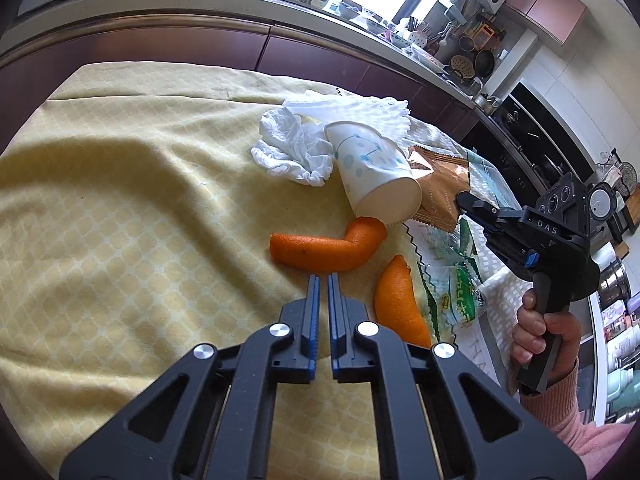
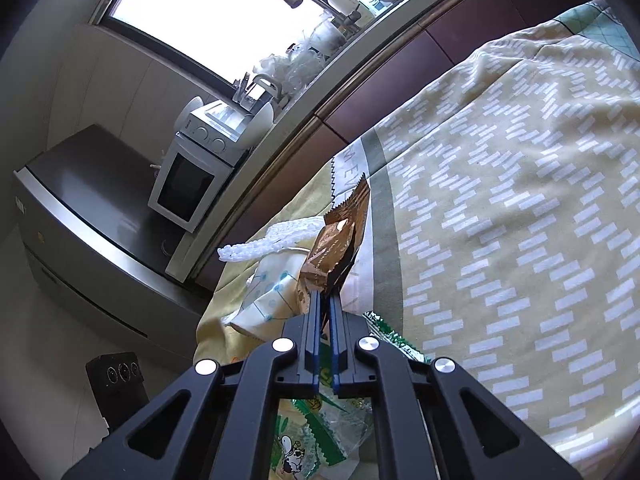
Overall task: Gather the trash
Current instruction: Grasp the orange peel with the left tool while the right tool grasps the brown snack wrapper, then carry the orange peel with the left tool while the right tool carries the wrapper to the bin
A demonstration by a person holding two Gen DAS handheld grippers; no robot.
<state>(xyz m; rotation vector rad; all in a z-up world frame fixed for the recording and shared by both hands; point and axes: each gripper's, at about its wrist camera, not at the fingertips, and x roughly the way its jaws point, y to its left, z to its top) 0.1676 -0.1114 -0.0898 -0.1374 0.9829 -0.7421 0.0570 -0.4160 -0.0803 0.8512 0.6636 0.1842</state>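
Note:
A brown foil wrapper [image 2: 340, 240] stands up from my right gripper [image 2: 325, 294], which is shut on its near edge; in the left wrist view this gripper [image 1: 464, 202] meets the wrapper [image 1: 440, 188] from the right. A paper cup [image 1: 372, 176] lies on its side beside it, with a crumpled white tissue [image 1: 292, 148] and white foam netting [image 1: 360, 112] behind. Two orange peels [image 1: 320, 250] [image 1: 400, 300] lie nearer. My left gripper [image 1: 323, 278] is shut at the long peel's near edge, with nothing visible between its pads. A green-and-clear plastic wrapper [image 2: 320, 432] lies under the right gripper.
Yellow cloth [image 1: 120, 200] covers the left of the table, and a patterned cloth [image 2: 500, 200] covers the right. Dark cabinets [image 1: 280, 52] under a cluttered counter run along the far side. A white oven [image 2: 188, 184] stands on a grey appliance. A hand [image 1: 536, 328] holds the right gripper's handle.

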